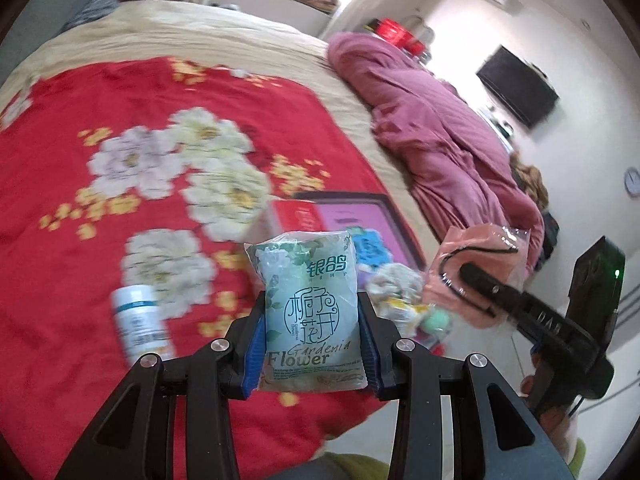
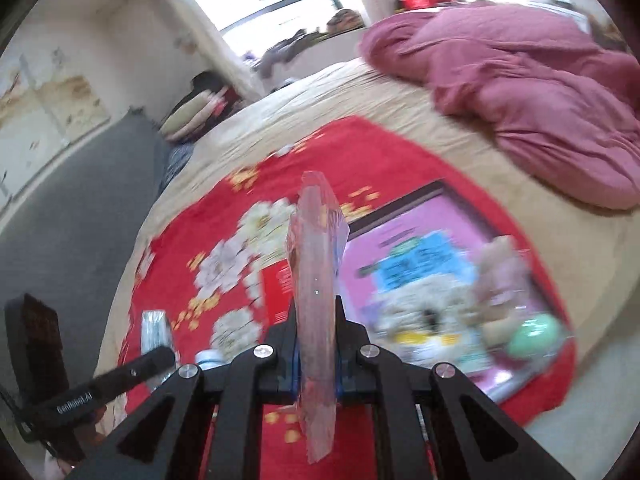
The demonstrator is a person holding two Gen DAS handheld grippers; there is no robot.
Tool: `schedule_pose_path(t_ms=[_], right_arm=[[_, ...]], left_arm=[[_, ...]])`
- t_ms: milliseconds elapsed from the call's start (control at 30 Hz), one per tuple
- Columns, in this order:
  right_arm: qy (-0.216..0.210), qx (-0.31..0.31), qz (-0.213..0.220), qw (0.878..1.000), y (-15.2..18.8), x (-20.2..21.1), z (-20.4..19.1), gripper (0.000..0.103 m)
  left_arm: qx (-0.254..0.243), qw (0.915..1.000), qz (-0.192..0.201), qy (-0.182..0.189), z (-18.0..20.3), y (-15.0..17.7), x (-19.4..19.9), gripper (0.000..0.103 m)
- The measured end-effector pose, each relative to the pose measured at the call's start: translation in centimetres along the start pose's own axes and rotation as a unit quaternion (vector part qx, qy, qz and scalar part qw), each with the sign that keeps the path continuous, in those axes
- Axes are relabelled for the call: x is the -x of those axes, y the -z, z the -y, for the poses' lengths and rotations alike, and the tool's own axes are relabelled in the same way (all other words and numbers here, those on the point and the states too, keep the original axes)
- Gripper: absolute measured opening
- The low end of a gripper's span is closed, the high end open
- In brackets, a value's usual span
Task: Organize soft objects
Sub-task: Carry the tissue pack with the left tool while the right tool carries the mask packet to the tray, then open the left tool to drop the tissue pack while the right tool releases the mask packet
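My left gripper (image 1: pixel 312 320) is shut on a pale green tissue pack (image 1: pixel 310 312) printed "Gardenia Flower", held upright above the red floral blanket (image 1: pixel 120 160). My right gripper (image 2: pixel 316 344) is shut on a pink cloth in a clear bag (image 2: pixel 318 292), seen edge-on; the same pink bag (image 1: pixel 472 272) shows at the right of the left wrist view, held by the right gripper (image 1: pixel 468 276). A purple tray (image 2: pixel 420 232) on the bed holds a fluffy white toy (image 2: pixel 424 316), a mint green ball (image 2: pixel 534 334) and a blue item (image 2: pixel 416 264).
A white bottle (image 1: pixel 140 324) lies on the blanket at the left. A red box (image 1: pixel 296 216) stands beside the tray (image 1: pixel 360 216). A bunched pink quilt (image 1: pixel 440 140) lies across the far right of the bed. The left gripper's finger (image 2: pixel 132 372) shows low left in the right wrist view.
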State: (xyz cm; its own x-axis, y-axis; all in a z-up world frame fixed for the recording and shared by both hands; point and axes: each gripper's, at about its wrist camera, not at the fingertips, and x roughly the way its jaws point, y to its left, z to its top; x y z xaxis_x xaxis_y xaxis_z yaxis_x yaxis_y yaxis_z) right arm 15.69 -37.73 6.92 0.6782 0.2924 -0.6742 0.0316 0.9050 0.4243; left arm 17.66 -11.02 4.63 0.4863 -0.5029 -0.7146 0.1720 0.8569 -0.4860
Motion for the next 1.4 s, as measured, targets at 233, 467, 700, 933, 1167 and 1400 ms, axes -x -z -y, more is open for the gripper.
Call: schedule_pose_path(t_ms=[233, 467, 700, 933, 1167, 1400], right_arm=[[0.014, -0.048, 0.009, 0.999, -1.0, 2.2, 6.9, 0.012], [0.0, -0.068, 0.009, 0.998, -1.5, 1.4, 9.6, 0.012], [0.011, -0.042, -0.021, 0.999, -1.5, -1.8, 10.0, 0.012], [0.024, -0.026, -0.064, 0.997, -0.9, -5.4, 10.7, 0.013], [0.023, -0.036, -0.083, 0.996, -0.7, -7.5, 11.6, 0.014], [0.044, -0.001, -0.068, 0.997, -1.3, -6.7, 10.8, 0.032]], left_arm=[[-0.053, 0.9977, -0.041, 0.005, 6.9, 0.2, -5.3, 0.042], [-0.108, 0.9908, -0.078, -0.024, 11.5, 0.6, -10.5, 0.042], [-0.151, 0.9815, -0.103, -0.058, 13.4, 1.4, -14.3, 0.042], [-0.171, 0.9762, -0.111, -0.074, 13.6, 1.7, -16.1, 0.042], [-0.168, 0.9754, -0.121, -0.077, 13.0, 1.7, -17.3, 0.042], [-0.165, 0.9752, -0.126, -0.077, 12.8, 1.8, -18.2, 0.042]])
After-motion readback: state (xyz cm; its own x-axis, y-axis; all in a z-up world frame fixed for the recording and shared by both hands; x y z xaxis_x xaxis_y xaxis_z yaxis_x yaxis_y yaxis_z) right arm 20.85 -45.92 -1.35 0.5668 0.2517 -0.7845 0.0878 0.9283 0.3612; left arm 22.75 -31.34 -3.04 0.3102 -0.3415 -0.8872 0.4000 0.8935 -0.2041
